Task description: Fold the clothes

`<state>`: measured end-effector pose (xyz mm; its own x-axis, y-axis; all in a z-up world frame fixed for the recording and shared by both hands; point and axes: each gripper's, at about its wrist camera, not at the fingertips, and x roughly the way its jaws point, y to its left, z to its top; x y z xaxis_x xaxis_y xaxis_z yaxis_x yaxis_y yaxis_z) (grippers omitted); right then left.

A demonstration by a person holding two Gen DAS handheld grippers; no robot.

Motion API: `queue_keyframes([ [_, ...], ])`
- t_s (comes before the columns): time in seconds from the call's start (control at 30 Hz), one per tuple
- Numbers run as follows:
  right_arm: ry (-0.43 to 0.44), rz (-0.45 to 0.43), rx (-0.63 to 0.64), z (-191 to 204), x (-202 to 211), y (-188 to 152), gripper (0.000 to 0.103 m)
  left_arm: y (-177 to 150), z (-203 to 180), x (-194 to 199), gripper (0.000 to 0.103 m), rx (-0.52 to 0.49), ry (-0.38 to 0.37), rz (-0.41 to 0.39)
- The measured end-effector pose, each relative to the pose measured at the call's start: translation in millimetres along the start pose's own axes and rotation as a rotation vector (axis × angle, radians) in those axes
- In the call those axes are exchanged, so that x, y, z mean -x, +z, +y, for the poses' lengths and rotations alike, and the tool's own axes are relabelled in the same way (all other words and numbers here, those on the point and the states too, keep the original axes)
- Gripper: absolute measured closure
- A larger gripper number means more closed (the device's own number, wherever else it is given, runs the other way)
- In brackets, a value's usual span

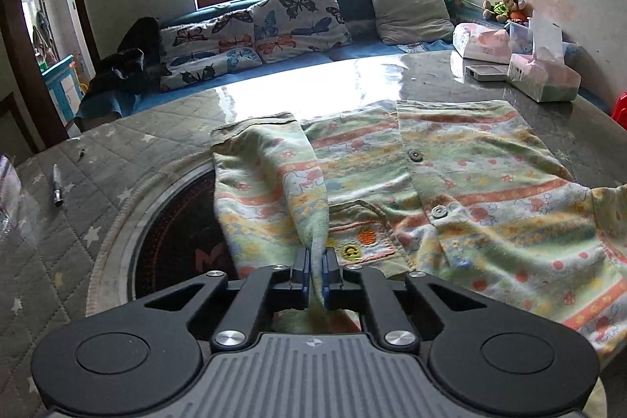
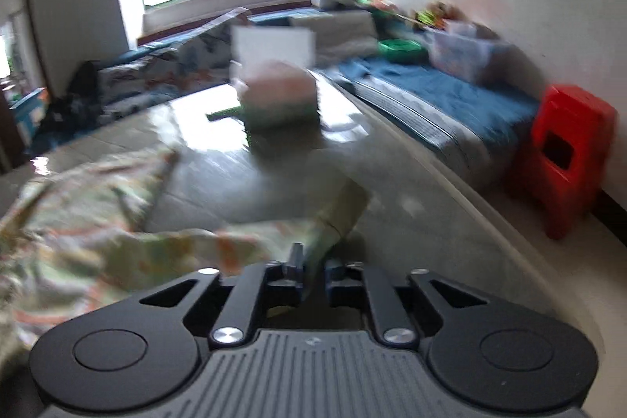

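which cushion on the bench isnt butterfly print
The plain grey cushion, leaning at the back below the window's right end. The two cushions to its left, one upright and one lying low, both carry coloured butterflies.

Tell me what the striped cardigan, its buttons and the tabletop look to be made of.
Cardigan: soft knit cotton by the look, matte and slightly fuzzy; it drapes and wrinkles, and bunches in the left gripper.
Buttons: probably metal snaps, dull grey rings.
Tabletop: polished stone or glass, glossy; it mirrors the window.
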<state>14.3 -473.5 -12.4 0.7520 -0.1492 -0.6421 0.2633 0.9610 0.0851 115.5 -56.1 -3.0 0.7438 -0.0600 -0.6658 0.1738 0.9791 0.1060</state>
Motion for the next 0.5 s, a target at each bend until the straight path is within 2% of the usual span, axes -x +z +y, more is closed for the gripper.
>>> queue_keyframes([
  [0.07, -0.030, 0.007, -0.029, -12.0, 3.8, -11.8, 0.084, -2.0, 3.5, 3.1, 0.098, 0.003, 0.010, -0.002],
  [0.2, -0.100, -0.057, -0.020, -18.3, 17.9, -9.6, 0.073, -5.9, 10.4, 8.7, 0.099, 0.010, 0.019, -0.006],
  [0.3, -0.072, -0.083, 0.017, -8.1, 21.5, -0.2, 0.072, -7.2, 11.2, 9.5, 0.099, 0.009, 0.023, -0.005],
  [0.43, 0.016, -0.052, 0.071, 20.6, 2.8, 9.5, 0.070, -7.2, 9.8, 9.9, 0.098, 0.013, 0.020, -0.003],
  [0.5, 0.030, -0.019, 0.080, 29.2, -13.0, 8.5, 0.068, -6.4, 9.8, 10.4, 0.097, 0.014, 0.018, -0.002],
])
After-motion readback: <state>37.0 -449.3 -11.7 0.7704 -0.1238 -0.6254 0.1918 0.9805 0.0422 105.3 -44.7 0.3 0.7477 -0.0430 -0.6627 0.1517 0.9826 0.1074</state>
